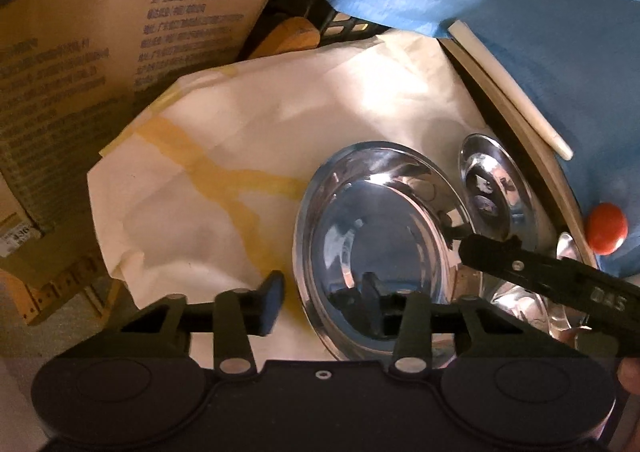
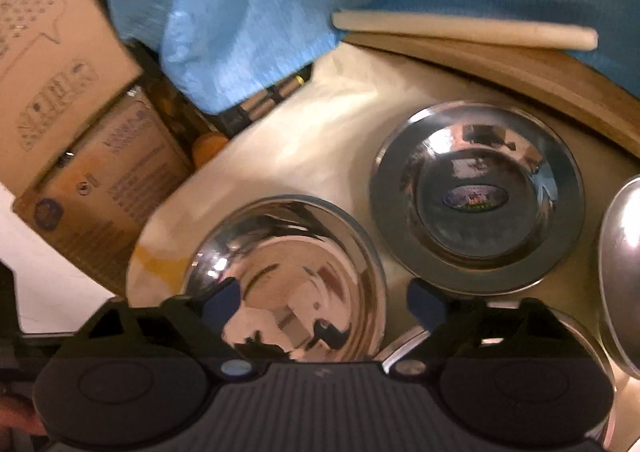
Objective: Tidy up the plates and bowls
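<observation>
A shiny steel bowl (image 1: 380,244) (image 2: 288,276) stands on white paper. My left gripper (image 1: 324,296) straddles its near-left rim, one finger (image 1: 274,300) outside and one inside. A strip of paper shows between the outer pad and the rim, so it is open. My right gripper (image 2: 324,304) is open wide over the bowl's right side, with the right rim between its blue pads (image 2: 424,304). One of its black fingers (image 1: 520,264) shows in the left wrist view. A wide-rimmed steel plate (image 2: 476,196) (image 1: 496,188) with a sticker lies just beyond.
Two more steel dishes lie close by, one at the right edge (image 2: 620,272) and one under my right gripper (image 2: 500,328). A person in blue clothing (image 1: 520,12) leans over the wooden table rim (image 2: 520,68). A white stick (image 2: 460,28) lies there. Cardboard boxes (image 1: 100,32) stand left.
</observation>
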Demonstrator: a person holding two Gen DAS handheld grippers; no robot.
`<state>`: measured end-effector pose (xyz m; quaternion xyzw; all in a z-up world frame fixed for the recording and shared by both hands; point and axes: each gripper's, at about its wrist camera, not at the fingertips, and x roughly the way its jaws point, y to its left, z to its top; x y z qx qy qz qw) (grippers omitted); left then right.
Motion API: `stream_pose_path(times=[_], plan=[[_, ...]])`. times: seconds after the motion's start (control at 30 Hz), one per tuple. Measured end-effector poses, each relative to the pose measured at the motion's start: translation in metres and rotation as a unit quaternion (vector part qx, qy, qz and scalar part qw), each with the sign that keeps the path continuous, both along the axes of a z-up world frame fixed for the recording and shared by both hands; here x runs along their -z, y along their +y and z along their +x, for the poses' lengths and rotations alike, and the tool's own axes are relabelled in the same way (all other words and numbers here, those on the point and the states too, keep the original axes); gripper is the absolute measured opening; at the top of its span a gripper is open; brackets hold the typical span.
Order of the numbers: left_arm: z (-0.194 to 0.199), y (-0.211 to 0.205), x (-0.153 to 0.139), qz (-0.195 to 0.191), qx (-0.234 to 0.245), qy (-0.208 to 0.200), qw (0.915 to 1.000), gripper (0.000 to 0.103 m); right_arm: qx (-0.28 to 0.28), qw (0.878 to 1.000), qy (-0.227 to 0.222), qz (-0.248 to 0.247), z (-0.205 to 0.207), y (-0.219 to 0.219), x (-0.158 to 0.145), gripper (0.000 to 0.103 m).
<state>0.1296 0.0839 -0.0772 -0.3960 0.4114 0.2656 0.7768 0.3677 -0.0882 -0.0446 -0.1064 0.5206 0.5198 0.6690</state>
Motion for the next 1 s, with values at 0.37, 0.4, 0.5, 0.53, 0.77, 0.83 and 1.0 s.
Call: stream_pose_path(times=[0.37,0.4,0.5,0.53,0.77,0.83,1.0], plan=[[0.005,0.002,0.0,-0.003,-0.01,0.03,0.9995,0.027,0.004,0.998,-0.011,-0.063,0.004,0.014,0.014,0.047],[0.006,0.002,0.0,-0.004,-0.009,0.033,0.9994,0.027,0.007,0.998,-0.007,-0.067,0.006,0.015,0.016,0.043],[0.009,0.003,-0.001,-0.004,-0.009,0.038,0.9992,0.026,0.02,0.997,0.005,-0.072,0.01,0.014,0.022,0.027],[0.009,0.003,-0.001,-0.003,-0.01,0.039,0.9992,0.021,0.026,0.997,0.006,-0.07,0.011,0.014,0.022,0.024],[0.004,0.005,-0.01,0.025,-0.025,0.052,0.998,0.008,0.056,0.998,0.03,-0.031,0.015,0.002,0.021,0.01],[0.002,0.007,-0.015,0.029,-0.027,0.054,0.9978,0.008,0.052,0.998,0.026,-0.024,0.012,0.002,0.017,0.009],[0.004,0.009,-0.037,0.054,-0.025,0.048,0.9971,0.008,0.055,0.998,0.029,0.002,0.011,-0.004,0.001,0.008]])
